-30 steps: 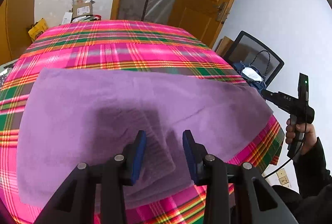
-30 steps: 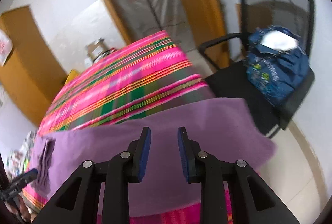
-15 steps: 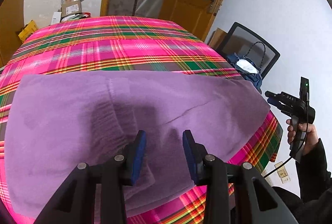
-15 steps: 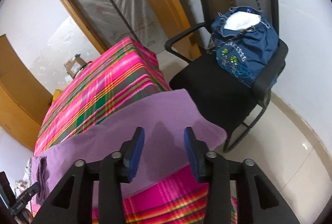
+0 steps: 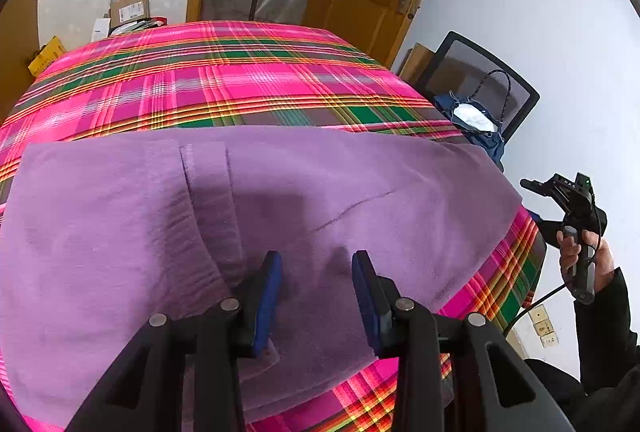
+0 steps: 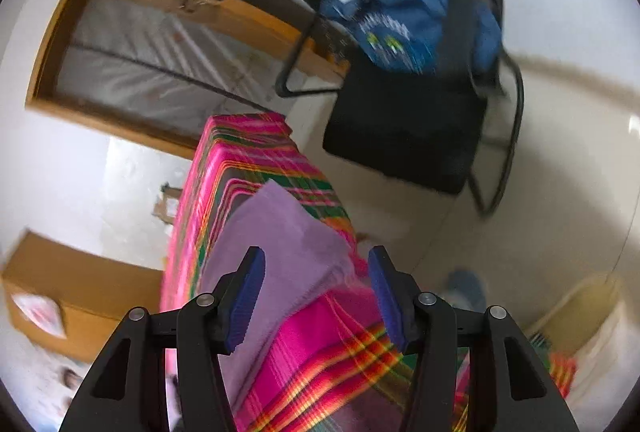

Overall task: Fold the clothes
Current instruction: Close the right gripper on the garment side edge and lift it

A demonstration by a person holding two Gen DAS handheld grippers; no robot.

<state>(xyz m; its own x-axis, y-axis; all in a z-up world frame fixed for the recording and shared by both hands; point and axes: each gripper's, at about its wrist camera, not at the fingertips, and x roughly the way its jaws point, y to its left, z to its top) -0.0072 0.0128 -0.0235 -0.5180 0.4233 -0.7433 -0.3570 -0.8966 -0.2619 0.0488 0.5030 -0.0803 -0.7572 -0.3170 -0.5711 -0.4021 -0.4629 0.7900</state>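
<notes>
Item: purple garment (image 5: 304, 200), spread flat over the near half of the plaid table cover (image 5: 224, 80); its far edge runs across the cover's middle, its near edge falls just short of the cover's near edge. A narrow folded strip lies on it left of centre. Its right-hand corner (image 6: 288, 232) hangs just over the cover's right end.

Left gripper (image 5: 316, 296): mine, above the garment's near edge, pointing down at it. Jaws apart; cloth shows below the gap, and the left pad looks close to the strip. I cannot tell whether the tips touch the cloth; nothing is clenched.

Right gripper (image 6: 316, 296): mine, off the cover's right end, rolled on its side and aimed at the garment's corner. Jaws have just been opening and stand wide. The corner lies beyond the tips, not between the pads; nothing grasped. This view is blurred.

Beyond the cover's right end: a black chair (image 6: 404, 136) carrying a blue bag (image 6: 400, 8).

Step in hand, as I judge it: lining up for a fold, each claw released and approaching its own grip point.

Next move calls for: sliding the right pads over the hanging corner and closing on cloth only, not the plaid cover beneath; the left likewise on the near edge.
</notes>
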